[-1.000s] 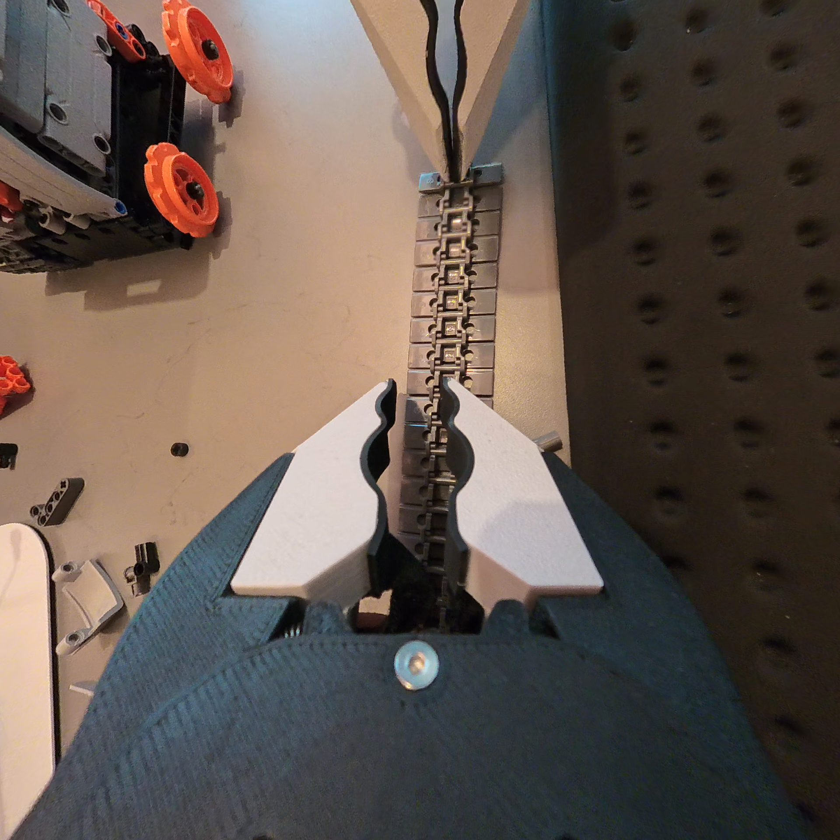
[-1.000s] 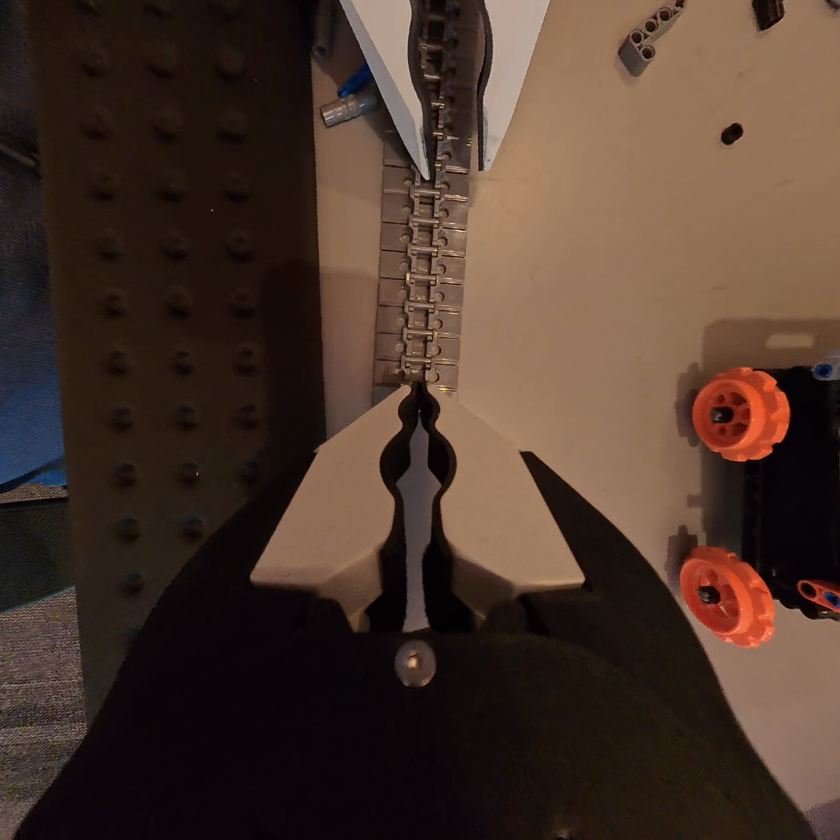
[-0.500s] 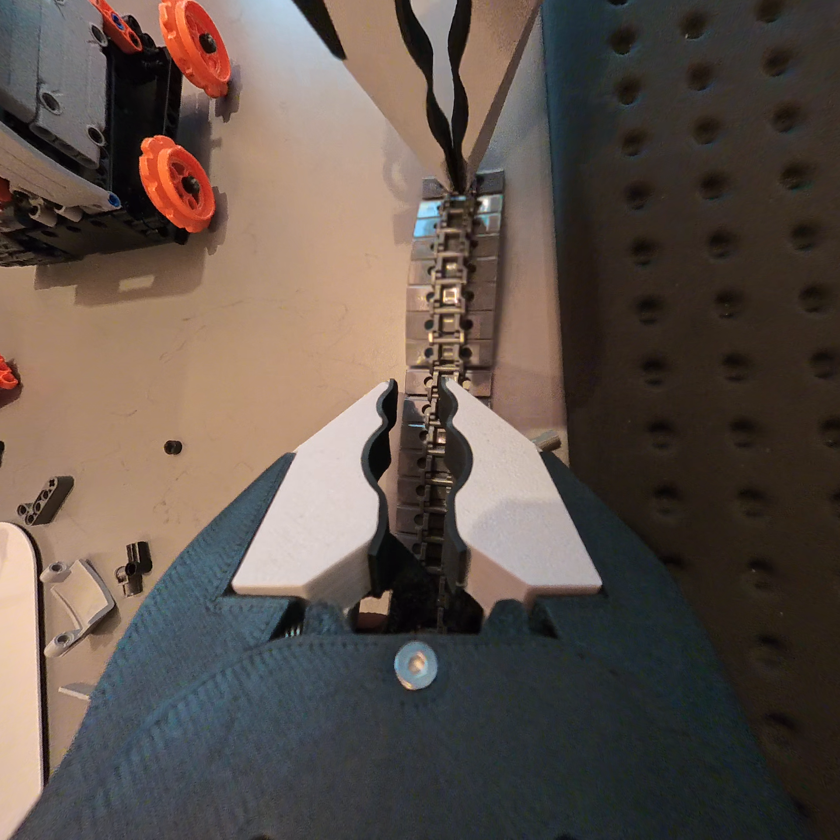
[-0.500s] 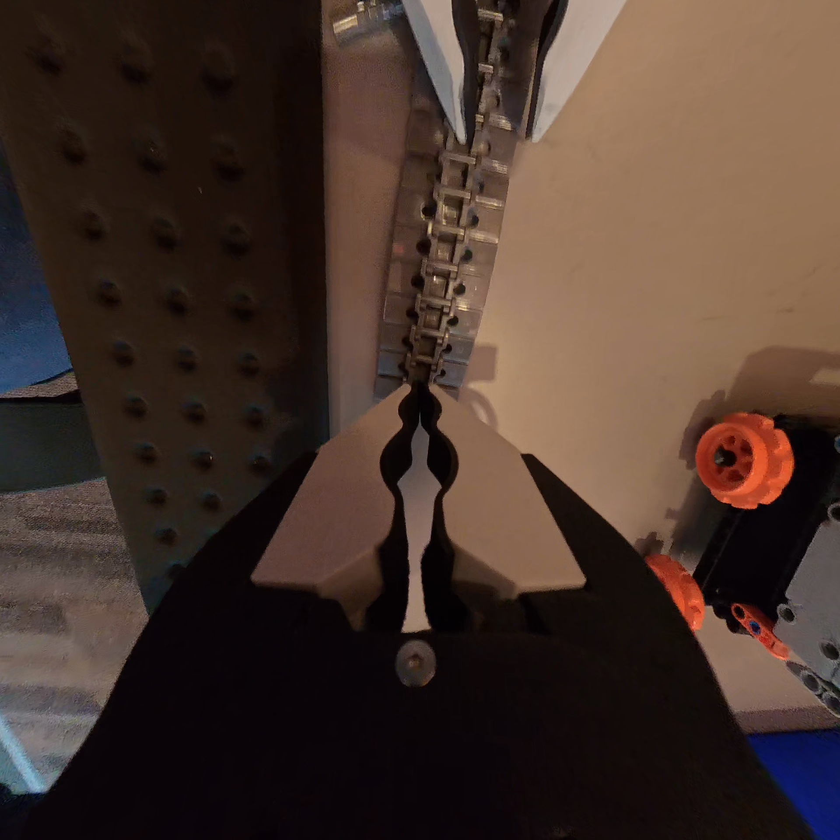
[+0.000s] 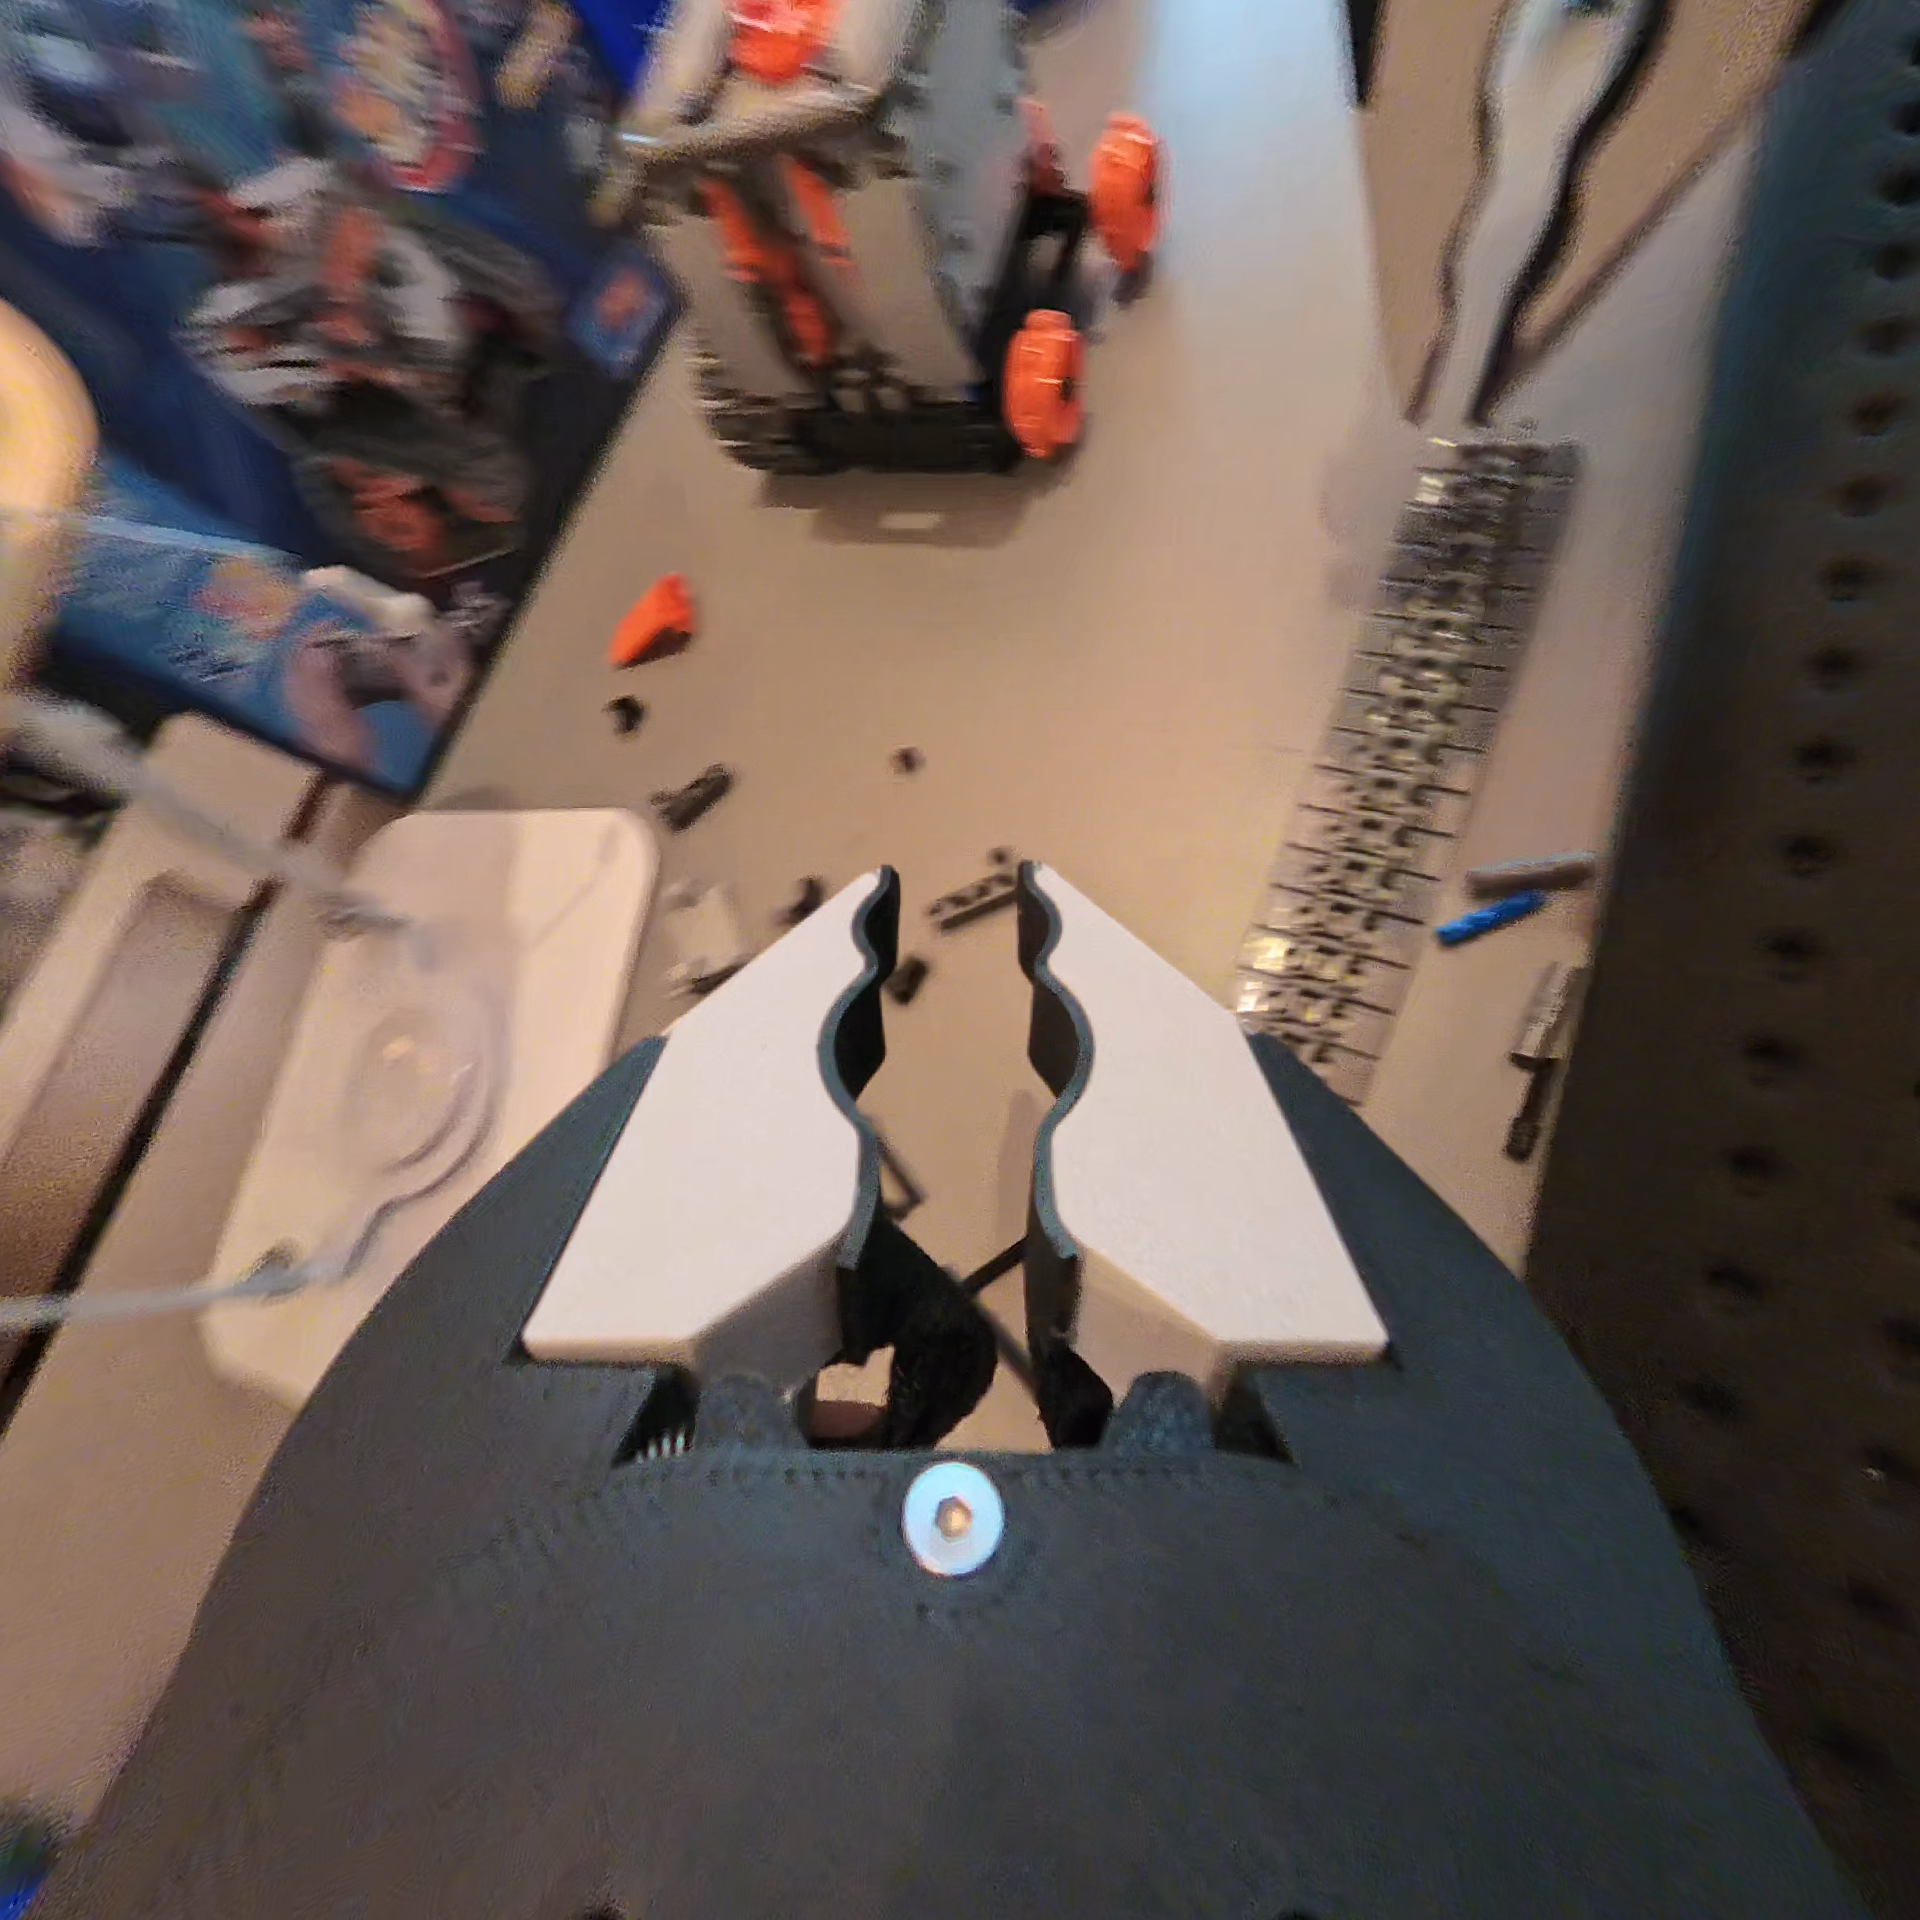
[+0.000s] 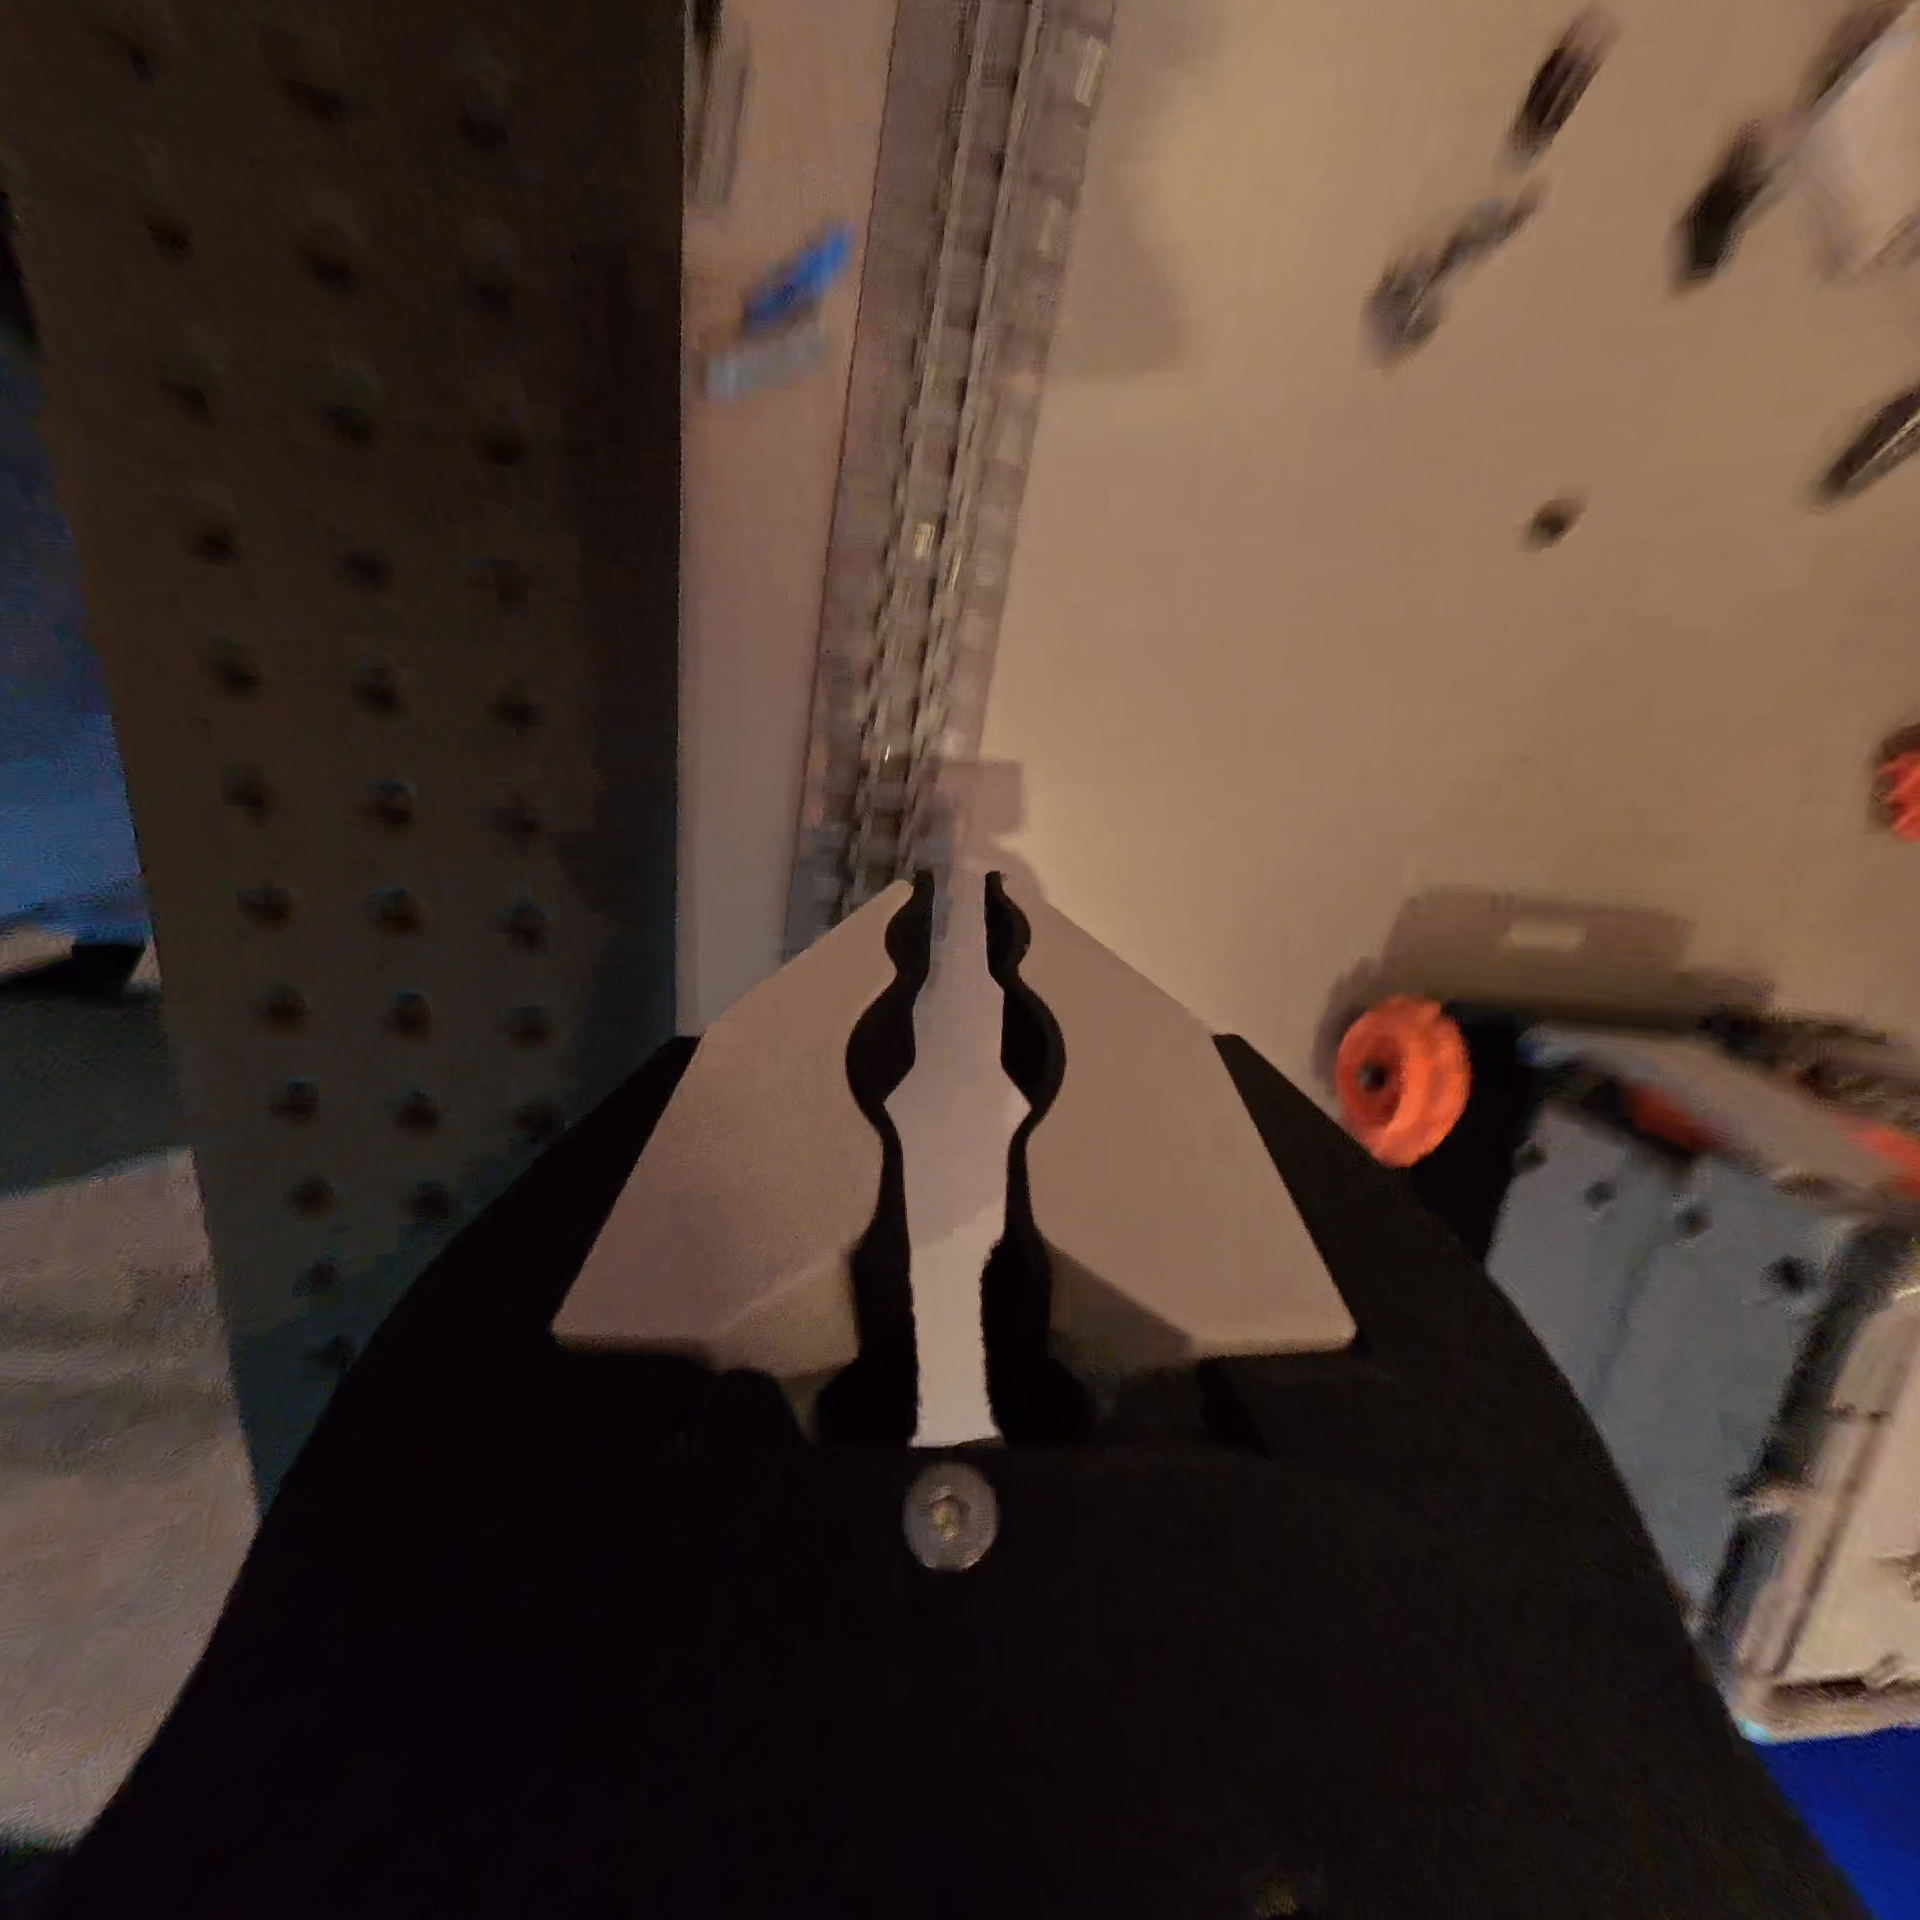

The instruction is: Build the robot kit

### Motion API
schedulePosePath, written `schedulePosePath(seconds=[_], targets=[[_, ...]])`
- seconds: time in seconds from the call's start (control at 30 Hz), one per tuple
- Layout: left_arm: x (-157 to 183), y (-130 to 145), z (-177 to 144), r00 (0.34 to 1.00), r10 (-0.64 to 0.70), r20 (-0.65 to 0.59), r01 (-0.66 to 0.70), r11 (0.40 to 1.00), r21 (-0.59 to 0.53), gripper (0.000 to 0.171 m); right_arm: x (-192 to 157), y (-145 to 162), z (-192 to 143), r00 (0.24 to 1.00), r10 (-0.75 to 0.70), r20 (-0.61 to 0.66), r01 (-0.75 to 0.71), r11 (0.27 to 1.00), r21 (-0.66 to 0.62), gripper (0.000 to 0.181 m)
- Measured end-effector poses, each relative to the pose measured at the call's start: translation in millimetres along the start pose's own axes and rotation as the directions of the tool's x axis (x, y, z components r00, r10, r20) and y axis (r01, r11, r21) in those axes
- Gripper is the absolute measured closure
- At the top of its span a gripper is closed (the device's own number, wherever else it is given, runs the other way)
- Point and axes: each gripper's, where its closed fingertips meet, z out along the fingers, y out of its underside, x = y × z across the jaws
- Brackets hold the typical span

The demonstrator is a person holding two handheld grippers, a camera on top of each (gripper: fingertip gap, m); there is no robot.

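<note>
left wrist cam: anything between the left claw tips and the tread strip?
In the left wrist view, only bare tabletop separates the open left claw from the tread strip lying to its right.

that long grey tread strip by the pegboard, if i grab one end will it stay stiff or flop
Probably flop: the grey tread strip looks built of many short hinged links, so the free end would likely sag and swing. It lies flat on the table, so pushing it sideways may bend it rather than slide it whole. It looks like light plastic. Both the left gripper and right gripper are open, holding nothing.

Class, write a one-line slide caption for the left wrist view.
Open left tool hovers over loose small parts, grey track strip lying free beside it.
</note>
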Motion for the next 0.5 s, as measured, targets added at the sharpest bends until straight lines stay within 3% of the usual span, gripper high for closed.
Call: schedulePosePath(seconds=[0.13,0.3,0.4,0.5], targets=[[-55,8,-36,0.962,-0.08,0.261,0.072,0.997,0.039,0.154,20,-81,0,0.997,0.005,-0.071,0.013,0.97,0.244,0.174],[-101,17,-65,0.866,-0.115,0.486,0.096,0.993,0.062,0.155,25,-178,25,0.995,-0.07,-0.076,0.097,0.894,0.438,0.162],[-109,15,-74,0.843,-0.157,0.515,0.111,0.987,0.119,0.155,26,-218,46,0.994,-0.091,-0.052,0.105,0.867,0.487,0.159],[-111,13,-78,0.838,-0.175,0.516,0.114,0.983,0.146,0.154,24,-235,70,0.99,-0.14,-0.031,0.138,0.876,0.462,0.157]])
